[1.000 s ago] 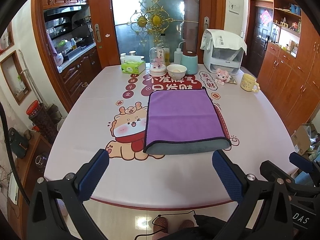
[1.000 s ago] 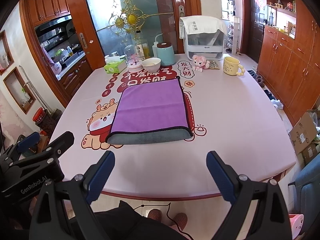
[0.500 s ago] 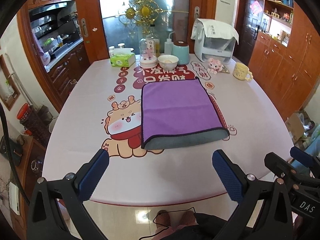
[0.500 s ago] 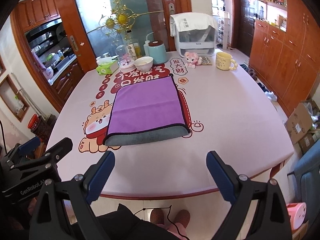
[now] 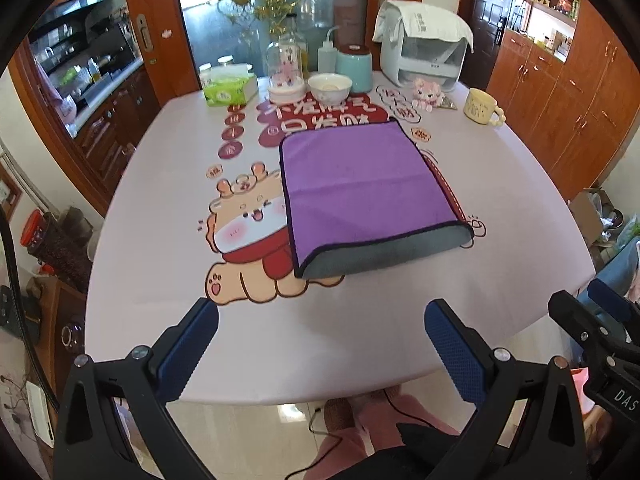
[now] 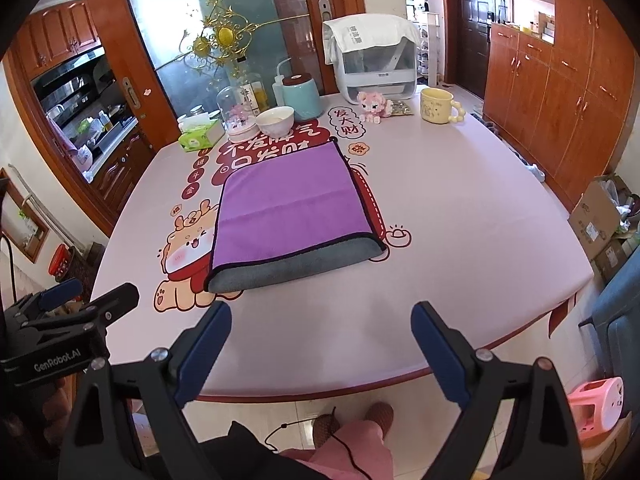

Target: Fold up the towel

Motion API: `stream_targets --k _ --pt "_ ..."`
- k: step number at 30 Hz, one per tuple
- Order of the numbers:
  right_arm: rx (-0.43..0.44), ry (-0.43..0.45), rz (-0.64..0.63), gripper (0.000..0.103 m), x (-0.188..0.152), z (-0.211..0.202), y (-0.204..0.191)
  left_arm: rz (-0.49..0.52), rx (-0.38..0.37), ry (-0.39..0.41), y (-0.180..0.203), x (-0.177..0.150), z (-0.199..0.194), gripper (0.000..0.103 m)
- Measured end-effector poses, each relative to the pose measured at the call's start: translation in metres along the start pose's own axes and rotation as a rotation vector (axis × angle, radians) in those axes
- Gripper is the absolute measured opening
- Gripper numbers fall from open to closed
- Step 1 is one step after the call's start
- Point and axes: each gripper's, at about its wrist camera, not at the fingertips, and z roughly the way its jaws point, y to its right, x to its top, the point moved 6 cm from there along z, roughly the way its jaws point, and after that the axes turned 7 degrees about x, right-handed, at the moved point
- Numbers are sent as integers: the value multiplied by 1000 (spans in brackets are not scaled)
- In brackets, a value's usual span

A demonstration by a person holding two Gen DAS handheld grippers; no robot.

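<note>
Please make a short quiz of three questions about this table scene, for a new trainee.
1. True or false: the left tool is shut on the purple towel.
2. Multiple choice: which lies right of the white bowl? A) yellow mug B) green tissue box C) glass dome
3. Fill in: the towel's grey underside shows along its ____ edge.

Key: 1 false, both tools, the right tool too, are open, short of the towel. 2 A. 3 near.

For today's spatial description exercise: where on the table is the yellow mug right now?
In the right wrist view the mug stands at the table's far right corner, just right of the pink plush toy, well beyond the towel.
</note>
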Motion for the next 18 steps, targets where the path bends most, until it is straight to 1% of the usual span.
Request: stream_targets --k 4,6,9,16,18 --pt "13 3 -21 90 4 5 -1 19 15 -10 -2 1 9 103" --pt "19 2 -35 90 6 10 -1 19 11 -24 -3 2 15 103" --pt "13 -1 -65 90 10 21 3 20 16 -43 -3 4 25 103" --pt "24 -31 -136 85 24 61 23 21 14 -65 3 17 58 103" --pt "44 -36 -152 83 28 73 30 14 9 -74 4 20 69 103"
